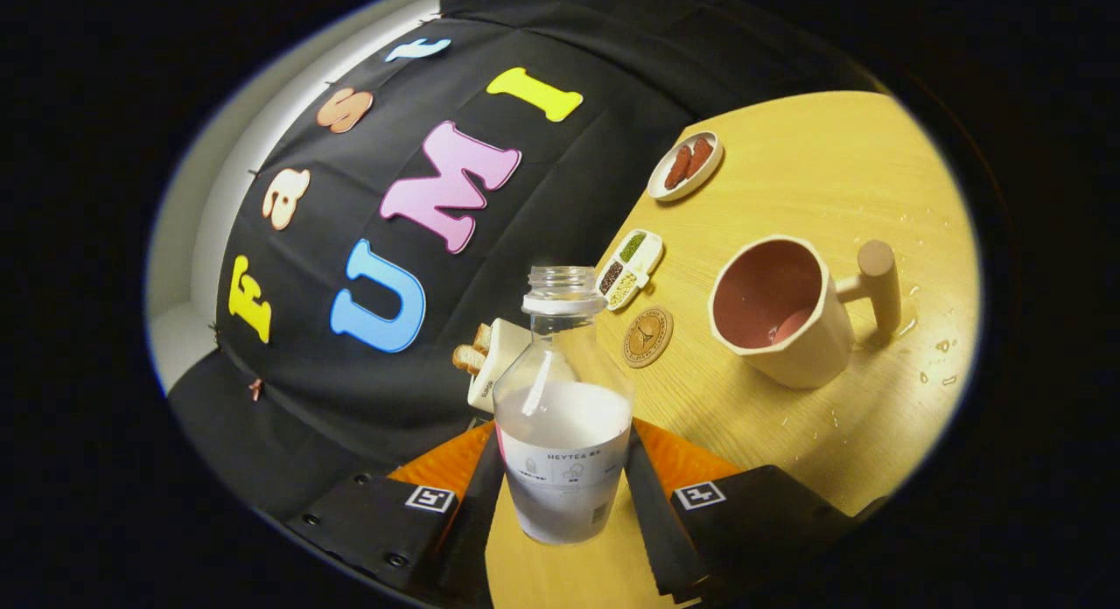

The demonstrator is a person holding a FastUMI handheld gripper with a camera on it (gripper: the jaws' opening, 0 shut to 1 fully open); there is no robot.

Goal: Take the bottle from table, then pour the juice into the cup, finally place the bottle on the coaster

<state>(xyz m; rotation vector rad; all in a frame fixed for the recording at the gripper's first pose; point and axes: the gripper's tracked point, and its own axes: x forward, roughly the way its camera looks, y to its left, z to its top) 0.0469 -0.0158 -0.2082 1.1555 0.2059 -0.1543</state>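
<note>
My gripper (564,482) is shut on a clear uncapped bottle (564,416), both black fingers (477,513) pressing its lower body. White liquid fills roughly the bottle's lower half. The whole view is tilted. Beyond the bottle and to the right stands a cream cup (783,316) with a pinkish inside and a wooden handle; a little liquid lies at its bottom. A round brown coaster (647,336) lies on the wooden table (814,180) between the bottle's neck and the cup.
A white divided dish of grains (630,269) sits beyond the coaster, and a small plate with red pieces (685,165) farther off. A white toaster with bread slices (490,360) stands behind the bottle. Droplets (941,346) dot the table past the cup.
</note>
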